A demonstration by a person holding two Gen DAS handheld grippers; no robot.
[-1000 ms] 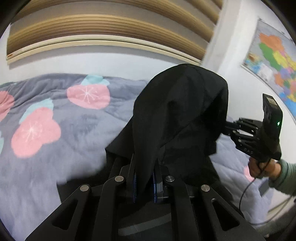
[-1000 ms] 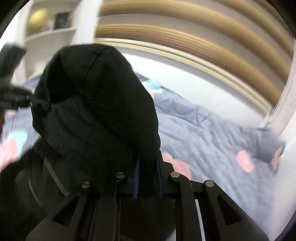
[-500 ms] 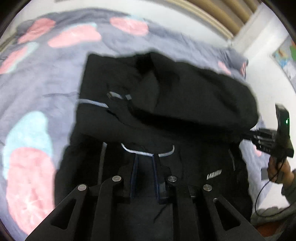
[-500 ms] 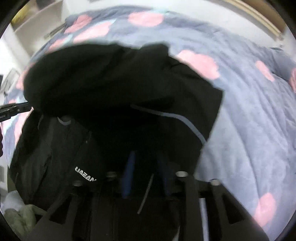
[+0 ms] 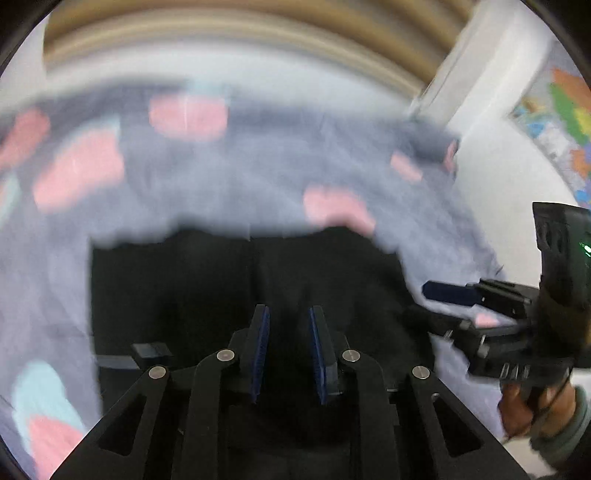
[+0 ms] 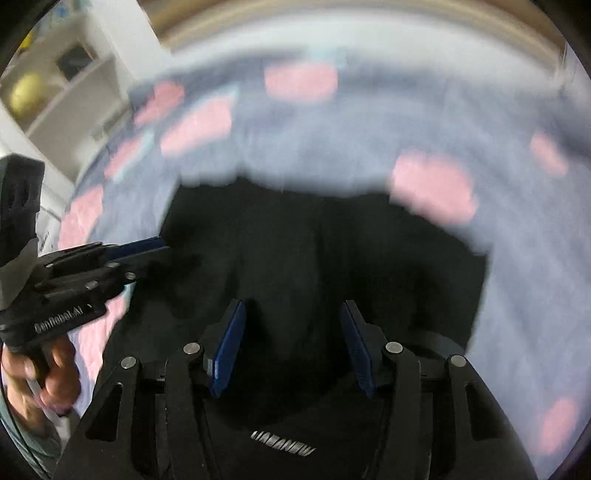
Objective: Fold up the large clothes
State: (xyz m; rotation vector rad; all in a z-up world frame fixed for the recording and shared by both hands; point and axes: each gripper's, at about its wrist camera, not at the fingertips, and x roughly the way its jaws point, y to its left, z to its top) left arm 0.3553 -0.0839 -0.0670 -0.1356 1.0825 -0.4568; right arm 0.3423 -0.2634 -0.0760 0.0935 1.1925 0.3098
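A black garment (image 5: 240, 280) lies folded on the grey bedspread; it also shows in the right wrist view (image 6: 325, 258), with a white logo (image 6: 282, 448) near its front edge. My left gripper (image 5: 288, 317) is open and empty just above the garment's near part. My right gripper (image 6: 293, 317) is open wider, also empty above the cloth. Each gripper shows in the other's view: the right one (image 5: 448, 295) at the garment's right edge, the left one (image 6: 147, 247) at its left edge. Both views are motion-blurred.
The grey bedspread (image 5: 221, 177) with pink and teal fruit prints surrounds the garment. A wooden headboard (image 5: 236, 33) and white wall lie beyond. A map (image 5: 557, 122) hangs at the right. White shelves (image 6: 55, 81) stand at the left.
Both grippers have let go of the black garment and opened. The raised half now lies flat over the rest, and both grippers have drawn back.
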